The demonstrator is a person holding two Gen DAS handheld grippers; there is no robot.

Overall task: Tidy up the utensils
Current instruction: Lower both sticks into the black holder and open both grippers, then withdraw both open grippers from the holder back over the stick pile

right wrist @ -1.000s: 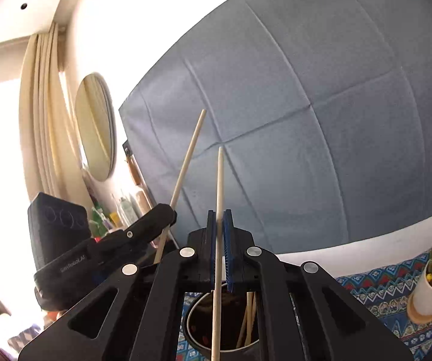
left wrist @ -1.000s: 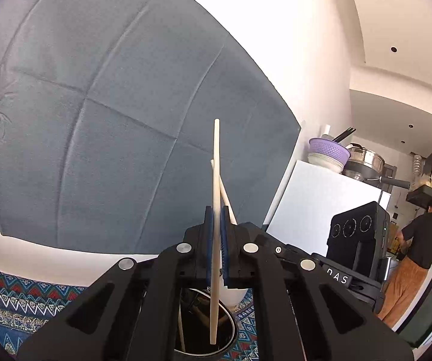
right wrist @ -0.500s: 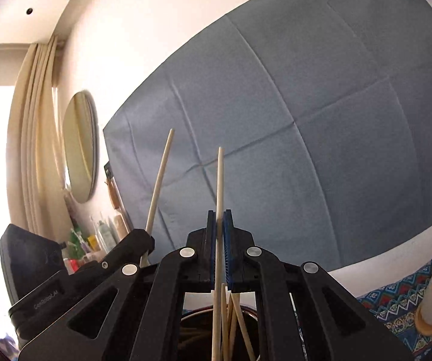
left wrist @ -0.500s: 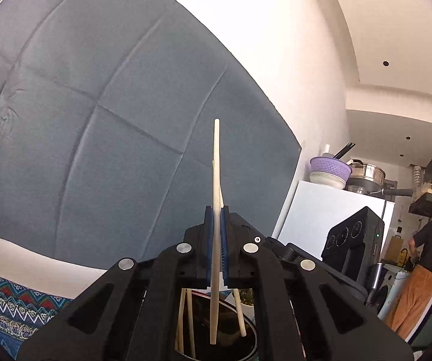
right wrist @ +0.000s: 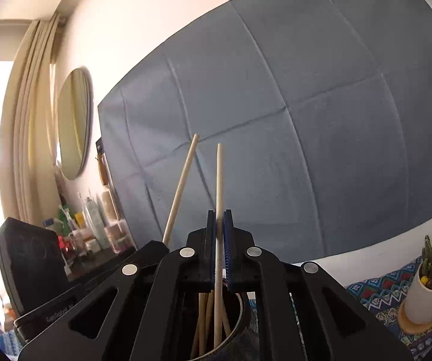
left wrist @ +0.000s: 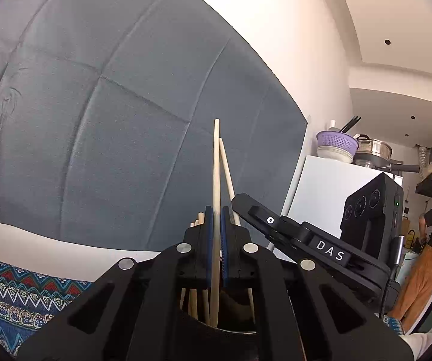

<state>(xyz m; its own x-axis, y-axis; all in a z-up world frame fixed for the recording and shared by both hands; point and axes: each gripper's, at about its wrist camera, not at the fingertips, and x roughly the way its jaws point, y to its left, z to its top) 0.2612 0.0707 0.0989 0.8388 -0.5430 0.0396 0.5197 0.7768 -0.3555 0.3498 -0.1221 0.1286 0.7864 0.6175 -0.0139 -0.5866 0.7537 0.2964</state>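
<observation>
My left tongs (left wrist: 216,225) and right tongs (right wrist: 219,228) each clamp one chopstick (left wrist: 216,165) upright above the holder (right wrist: 240,316).

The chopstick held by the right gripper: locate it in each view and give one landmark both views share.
Left wrist view: the right gripper's chopstick leans right just behind the left gripper's chopstick, above centre.
Right wrist view: upright at centre, clamped in the right gripper.
Shared landmark: the grey cloth on the wall.
</observation>
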